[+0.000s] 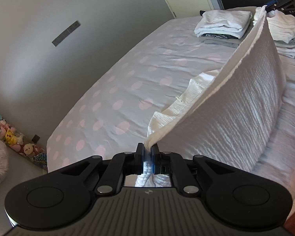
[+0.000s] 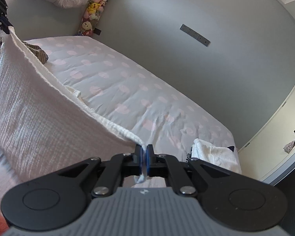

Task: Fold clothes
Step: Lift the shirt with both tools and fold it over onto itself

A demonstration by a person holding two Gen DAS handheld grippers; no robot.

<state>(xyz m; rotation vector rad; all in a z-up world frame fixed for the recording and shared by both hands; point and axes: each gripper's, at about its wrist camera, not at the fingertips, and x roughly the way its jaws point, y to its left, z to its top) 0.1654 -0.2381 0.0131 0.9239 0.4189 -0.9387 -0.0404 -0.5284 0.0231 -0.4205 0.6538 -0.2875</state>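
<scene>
A white crinkled garment (image 1: pixel 236 102) is held up taut over the bed, its top edge stretched between my two grippers. My left gripper (image 1: pixel 147 149) is shut on one corner of it. My right gripper (image 2: pixel 144 150) is shut on the other corner; the garment (image 2: pixel 35 106) hangs down on the left of that view. The right gripper (image 1: pixel 270 8) shows at the far end in the left wrist view. In the right wrist view the left gripper (image 2: pixel 6 28) shows at the upper left. Part of the garment, with a small label, lies on the bed behind the raised edge.
The bed (image 1: pixel 116 90) has a grey cover with pink dots. Two stacks of folded clothes (image 1: pixel 224 25) (image 1: pixel 283 33) sit at its far end, one also (image 2: pixel 214 155) seen by the right gripper. A striped garment (image 2: pixel 37 53) lies crumpled. Plush toys (image 2: pixel 94 7) stand by the grey wall.
</scene>
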